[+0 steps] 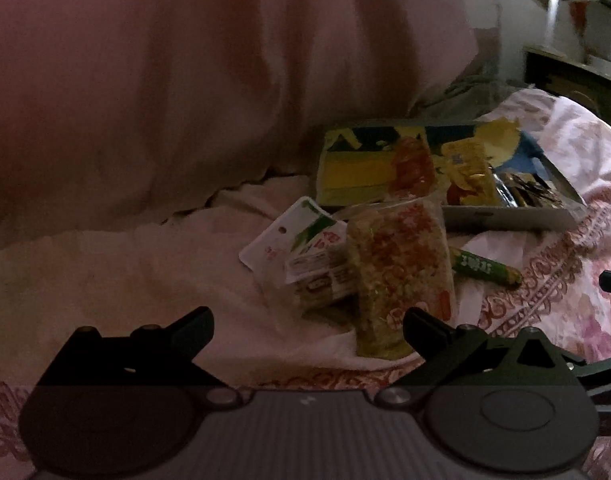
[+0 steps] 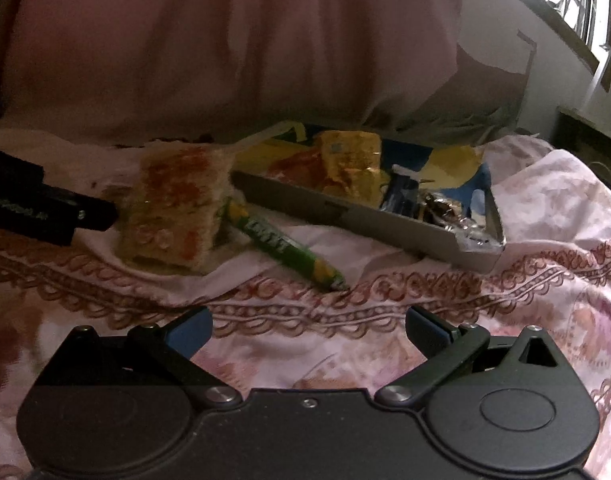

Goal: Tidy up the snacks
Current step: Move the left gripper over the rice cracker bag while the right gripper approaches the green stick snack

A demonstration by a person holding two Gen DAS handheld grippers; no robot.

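Both grippers, left (image 1: 307,326) and right (image 2: 308,326), hover with jaws released, nearing loose snack packets (image 1: 401,276) bound for the tray (image 2: 385,224).

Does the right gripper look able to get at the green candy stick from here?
Probably yes: the right gripper is open, and only bare bedsheet lies between it and the green candy stick, which lies beside the clear snack packet.

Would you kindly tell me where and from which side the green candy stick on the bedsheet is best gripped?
Grip the long green candy stick at its middle, across its narrow width, coming from above with the open right gripper. It lies flat and slanted on the floral bedsheet, free at its near end; the far end tucks beside the clear snack packet.
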